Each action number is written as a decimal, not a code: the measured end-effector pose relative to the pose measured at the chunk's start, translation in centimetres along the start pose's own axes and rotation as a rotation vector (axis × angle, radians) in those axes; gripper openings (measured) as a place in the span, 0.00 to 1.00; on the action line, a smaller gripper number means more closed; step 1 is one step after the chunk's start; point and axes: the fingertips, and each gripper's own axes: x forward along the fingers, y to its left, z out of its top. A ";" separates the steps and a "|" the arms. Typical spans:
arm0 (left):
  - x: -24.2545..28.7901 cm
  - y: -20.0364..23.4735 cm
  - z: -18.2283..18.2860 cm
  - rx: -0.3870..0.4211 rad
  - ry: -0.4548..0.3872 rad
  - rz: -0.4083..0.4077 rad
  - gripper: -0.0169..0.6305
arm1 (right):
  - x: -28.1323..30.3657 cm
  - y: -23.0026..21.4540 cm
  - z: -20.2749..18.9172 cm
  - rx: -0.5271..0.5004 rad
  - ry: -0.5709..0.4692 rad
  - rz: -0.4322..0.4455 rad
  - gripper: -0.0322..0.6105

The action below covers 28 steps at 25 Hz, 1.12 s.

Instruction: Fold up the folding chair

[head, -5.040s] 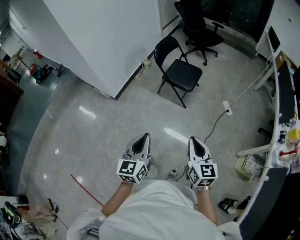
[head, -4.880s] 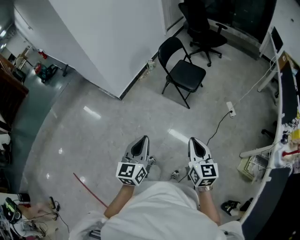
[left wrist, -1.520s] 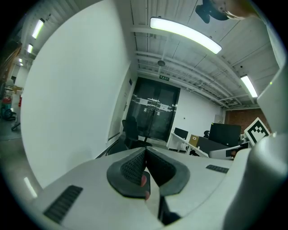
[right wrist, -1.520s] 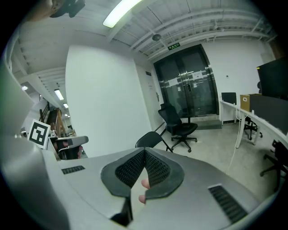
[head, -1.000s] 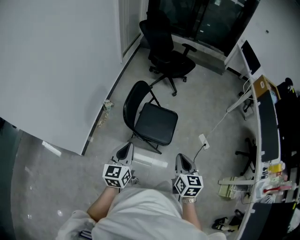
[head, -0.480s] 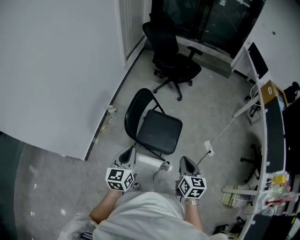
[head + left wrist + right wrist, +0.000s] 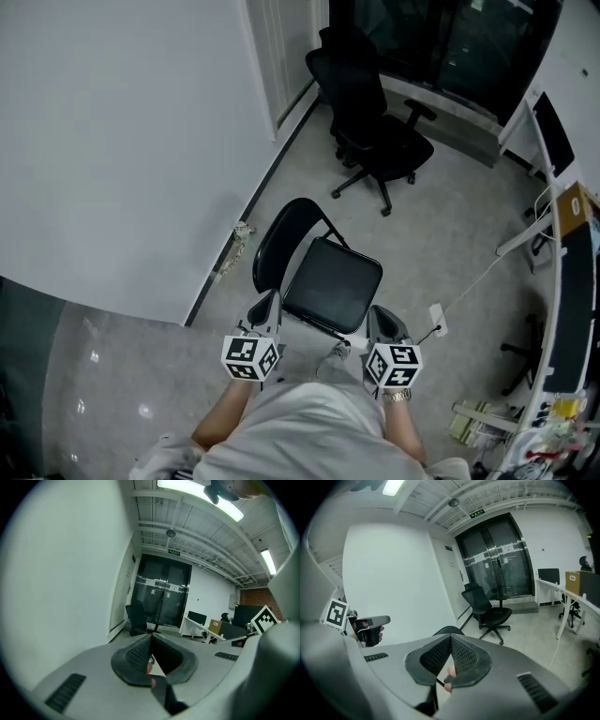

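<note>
Faces the black folding chair [image 7: 330,286], set unfolded on the grey floor [image 7: 450,225] near the white wall [image 7: 122,141], with the backrest on the far side and the seat toward the body. Holds the left gripper [image 7: 271,300] just beside the seat's near left corner, jaws clenched together on nothing. Holds the right gripper [image 7: 379,315] by the near right corner, likewise pinched tight and empty. Looks past the seat to a black office chair [image 7: 375,127] before dark glass doors [image 7: 469,47].

Grey floor [image 7: 450,225] carries folding chair [image 7: 330,284] (unfolded), office chair [image 7: 375,141] beyond, power strip [image 7: 437,320] right.
</note>
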 end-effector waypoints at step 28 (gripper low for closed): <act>16.0 10.7 -7.8 0.105 0.381 0.049 0.09 | 10.2 -6.0 -6.5 0.107 0.292 -0.071 0.06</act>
